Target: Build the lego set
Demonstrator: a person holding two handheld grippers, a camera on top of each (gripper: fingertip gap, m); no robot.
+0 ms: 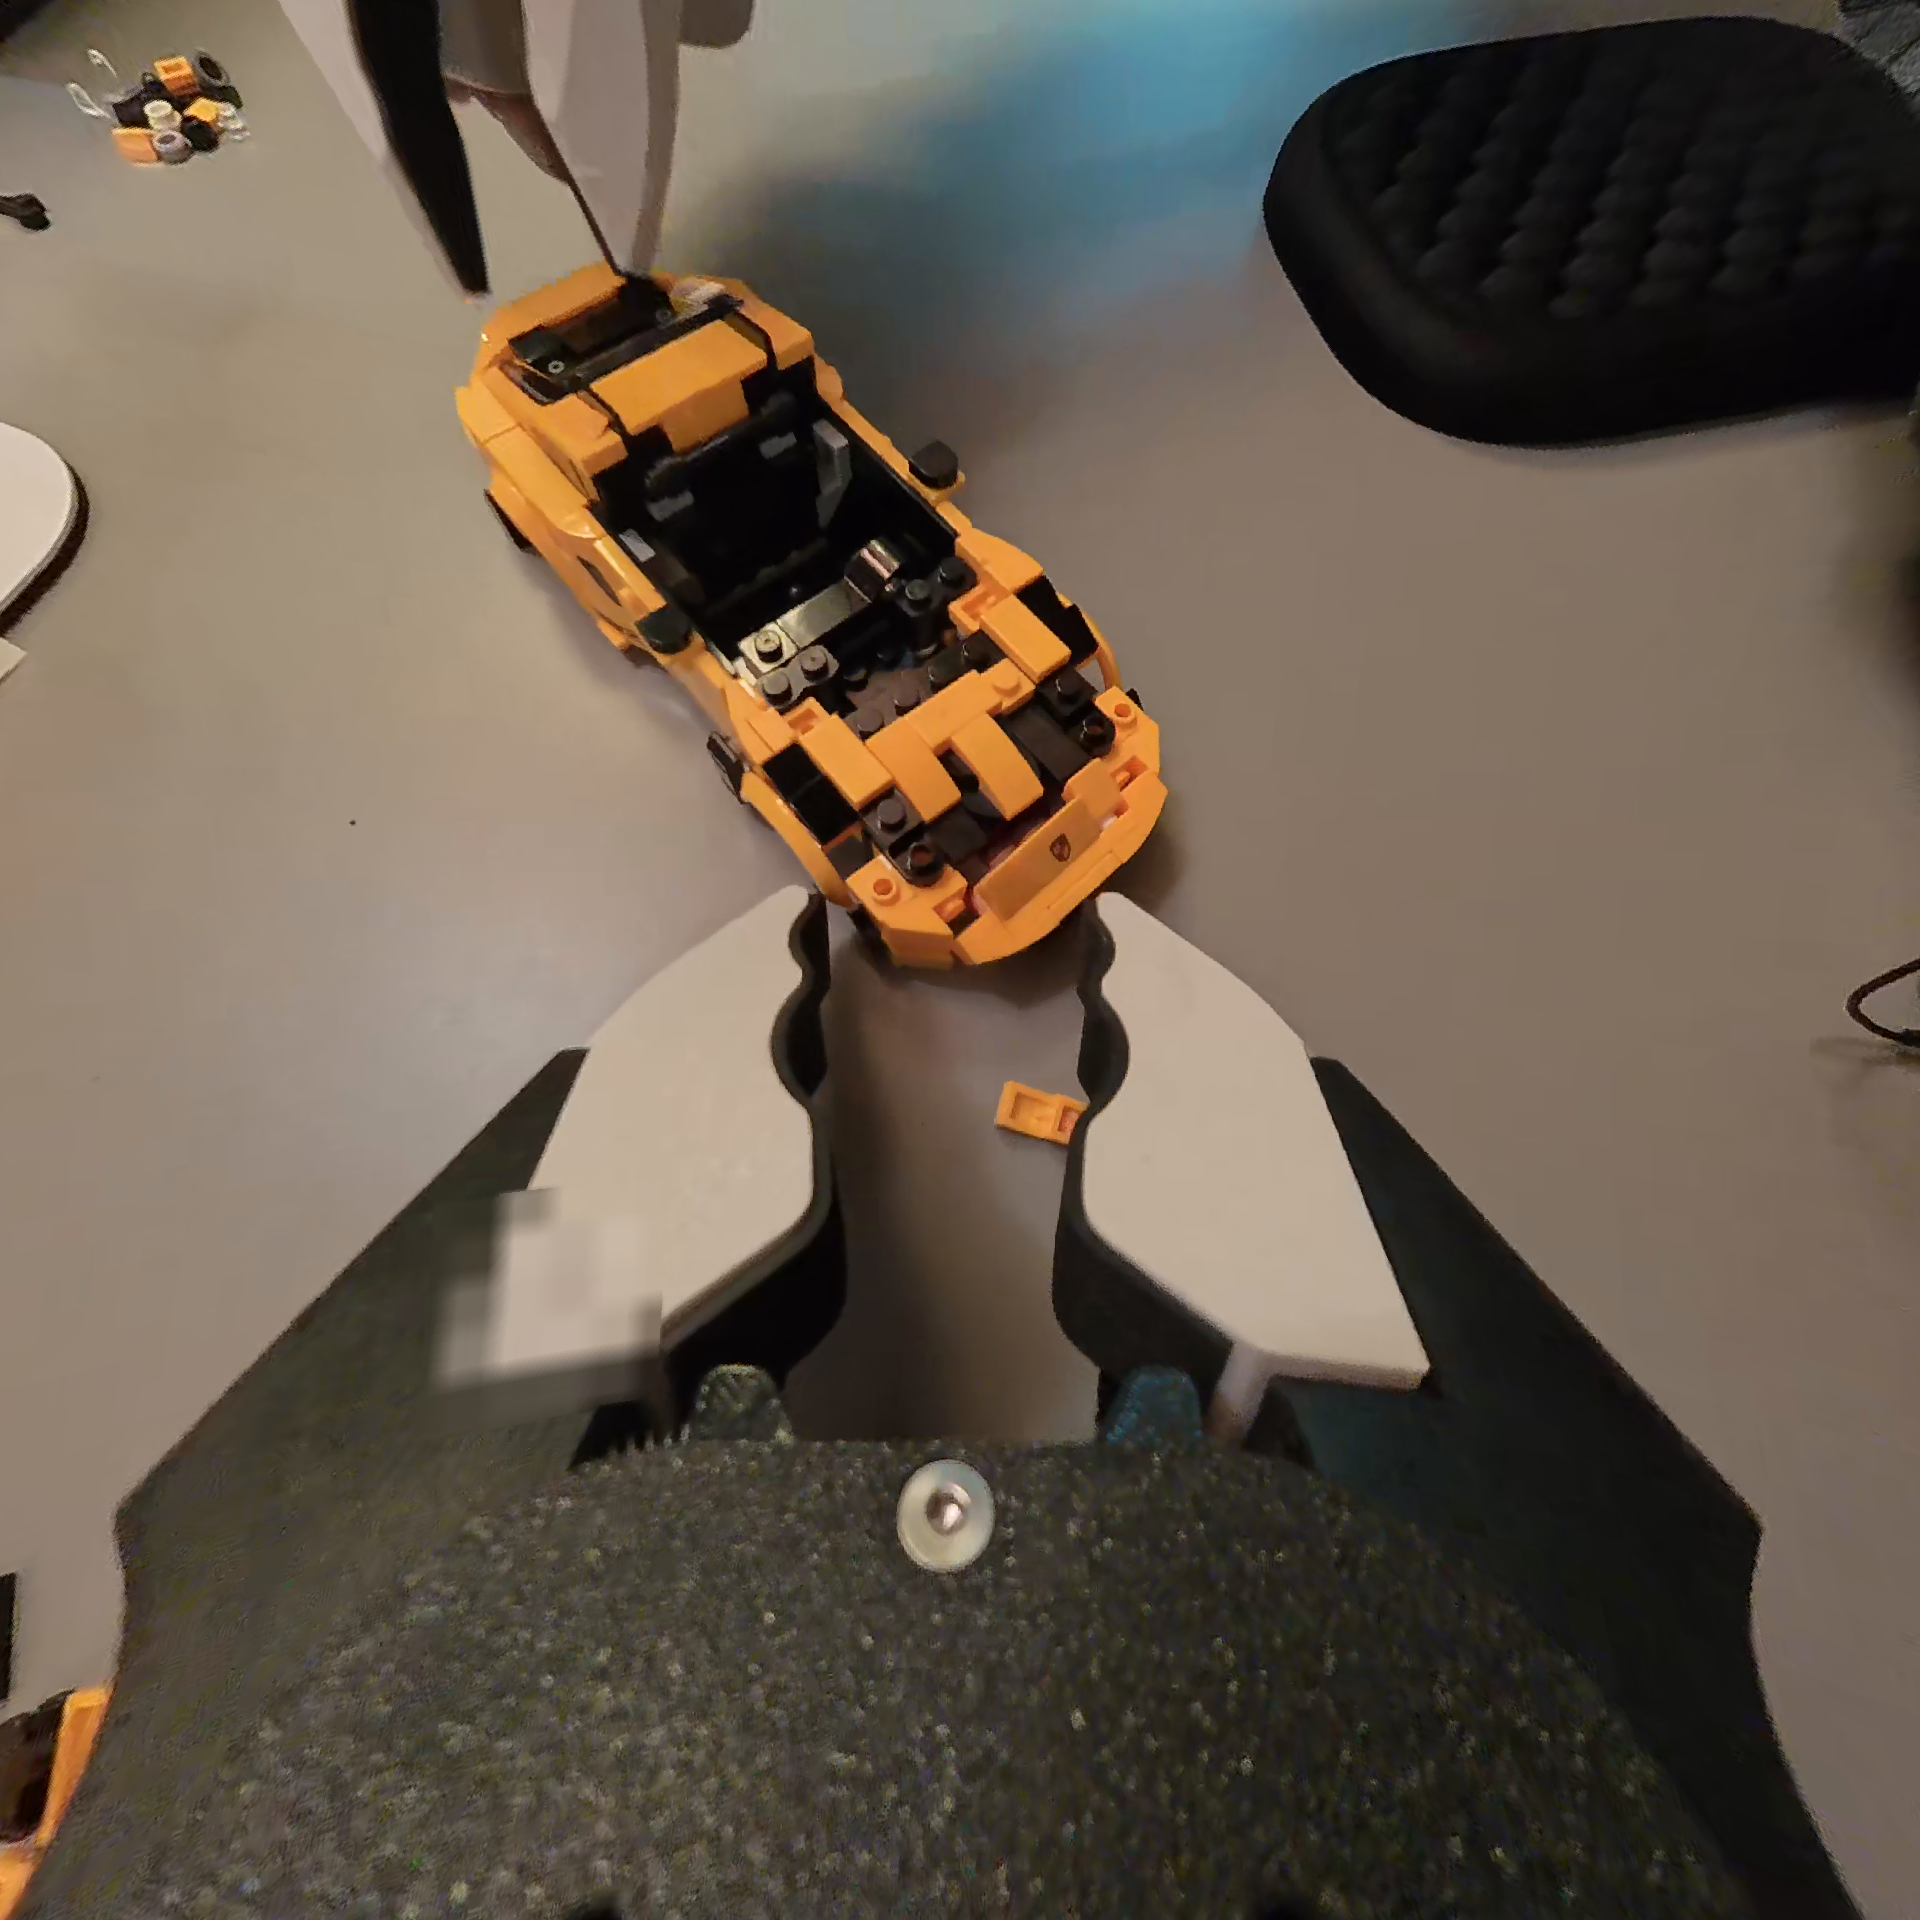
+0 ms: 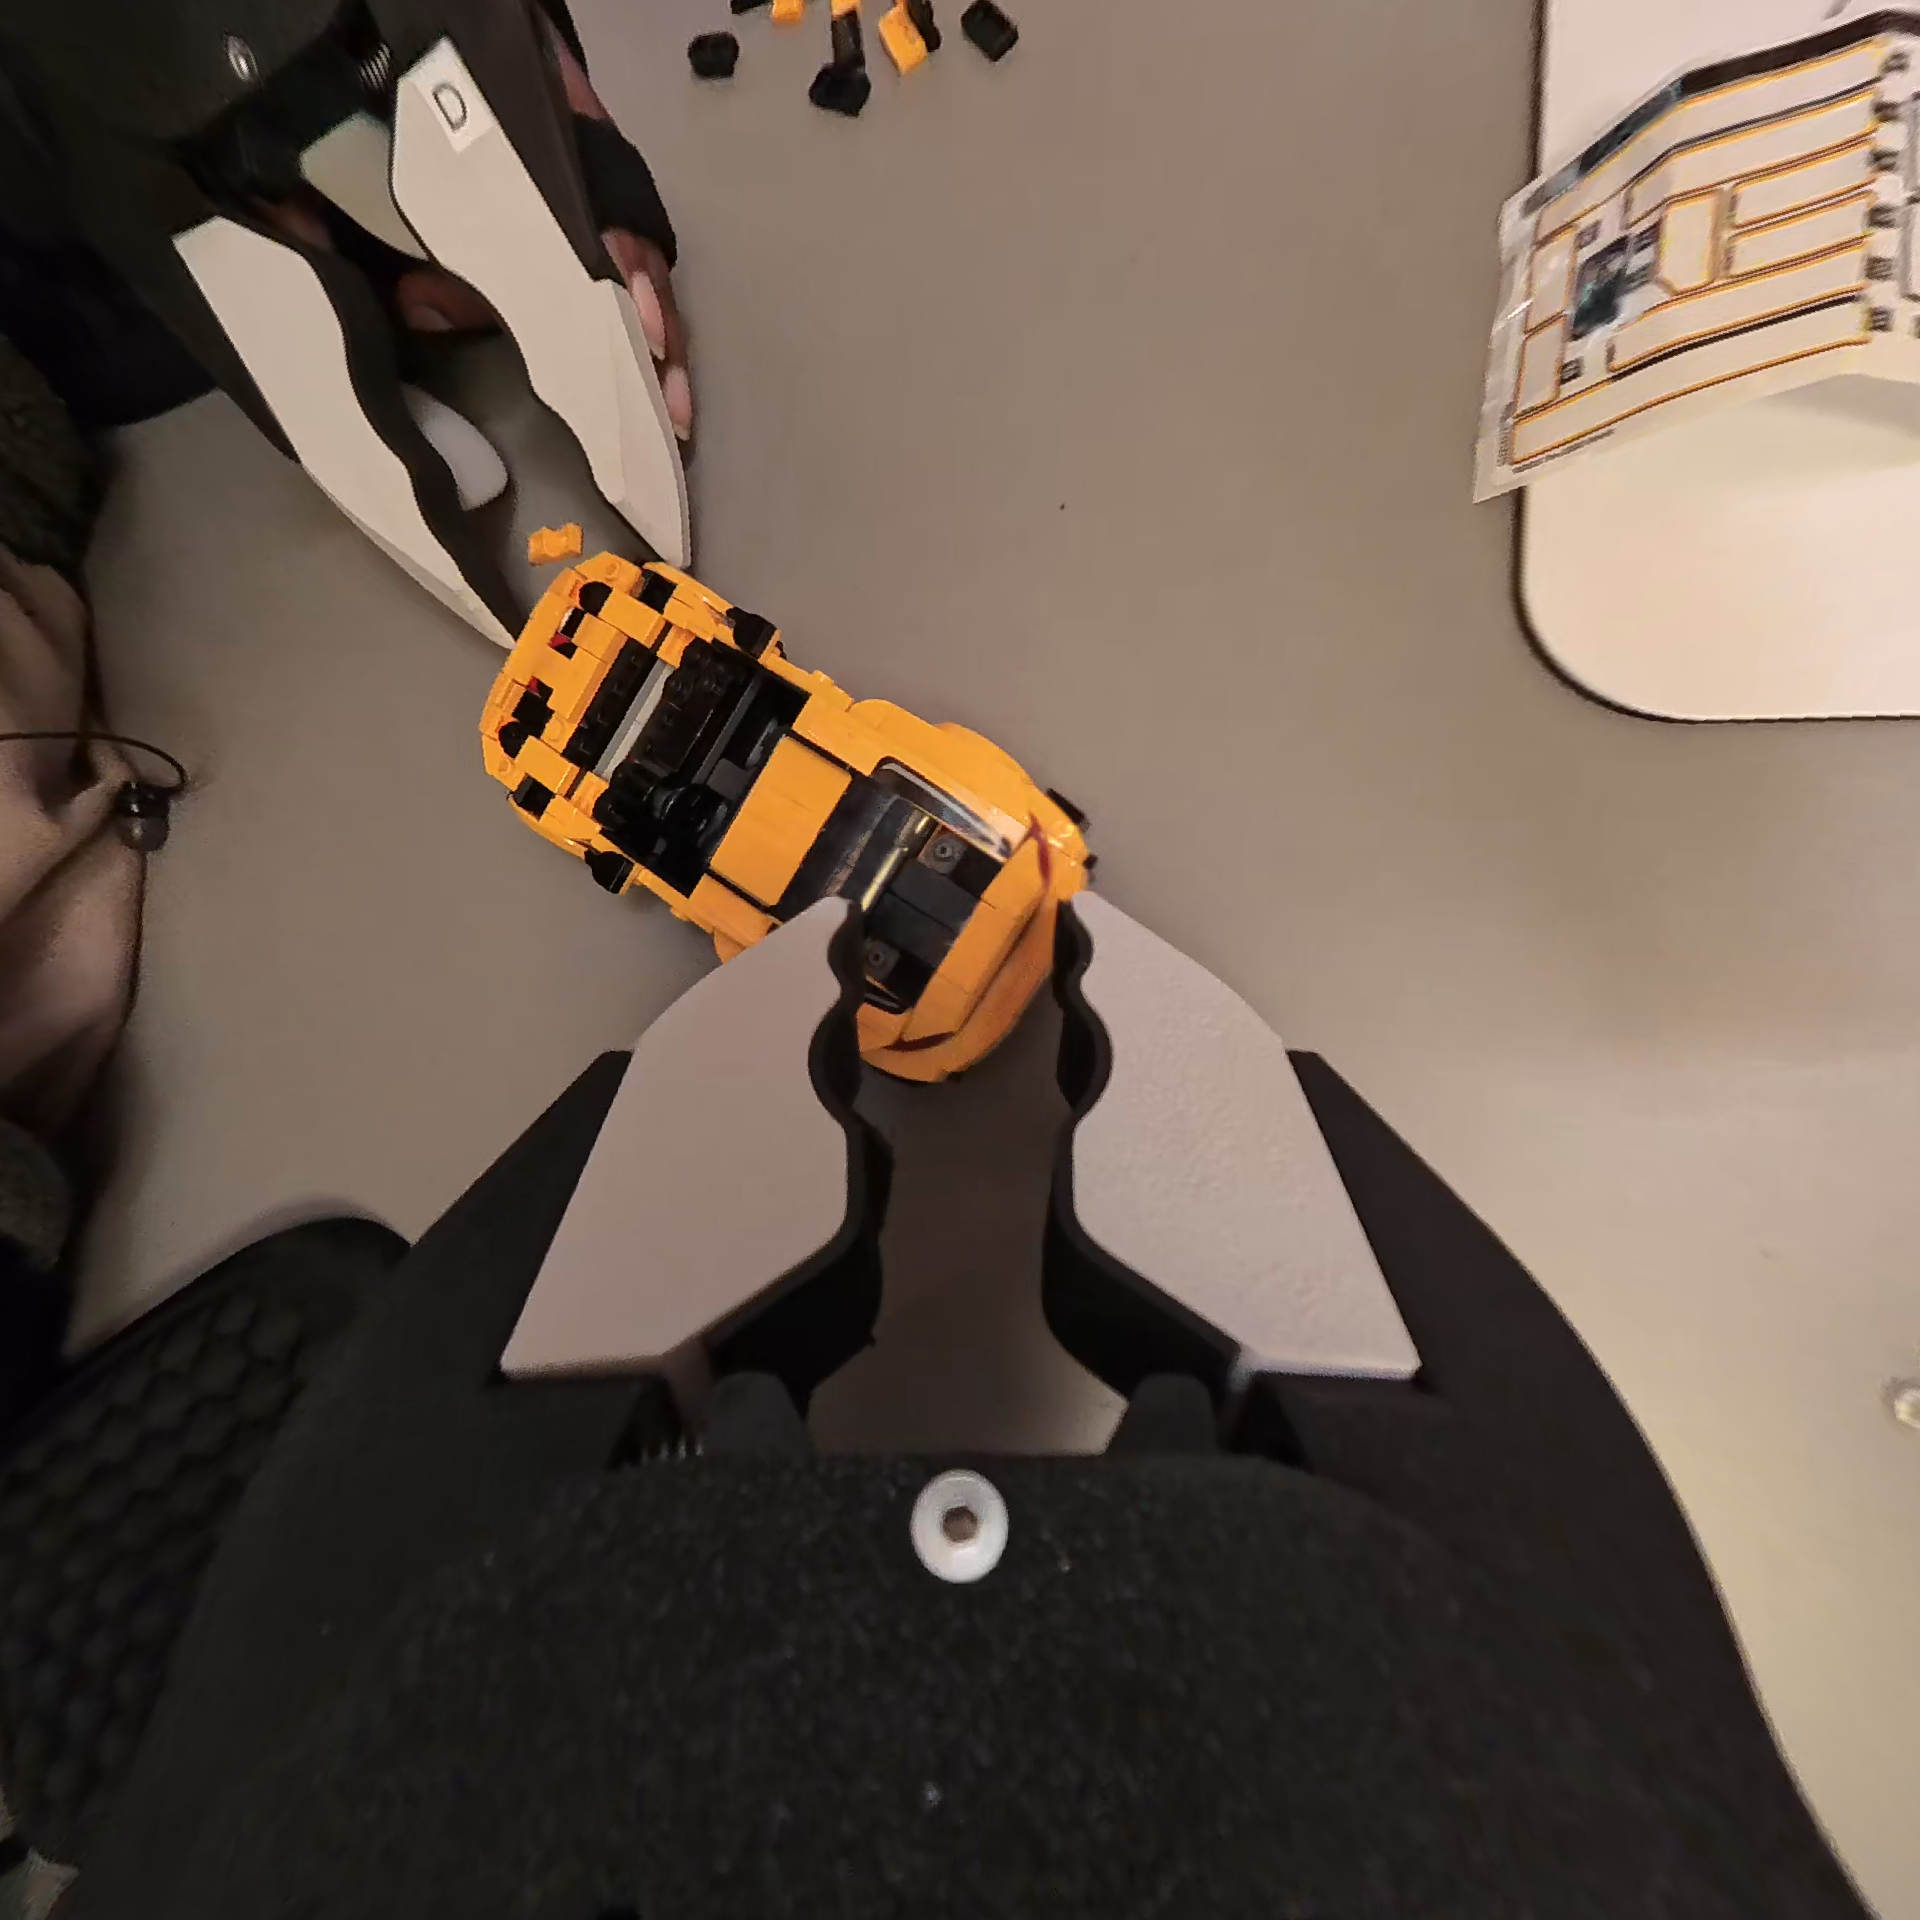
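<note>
Grey tabletop (image 1: 312,831) stretches under an orange and black toy car (image 1: 790,623), which lies slantwise with a gripper at each end of its long axis. At one end the left gripper (image 1: 951,914) has its jaws parted, the tips flanking the car's corners; whether they touch it I cannot tell. At the other end the right gripper (image 2: 951,914) straddles the car, jaws parted to about its width, and a firm clamp cannot be confirmed. A small loose orange piece (image 1: 1037,1112) rests on the table between the left fingers, just short of the car, so the left gripper is nearer it. Open table lies on both long sides; a black padded rest (image 1: 1600,229), a white mat (image 2: 1714,582) bearing a sticker sheet (image 2: 1704,260), and a heap of spare pieces (image 1: 177,109) sit well apart.
</note>
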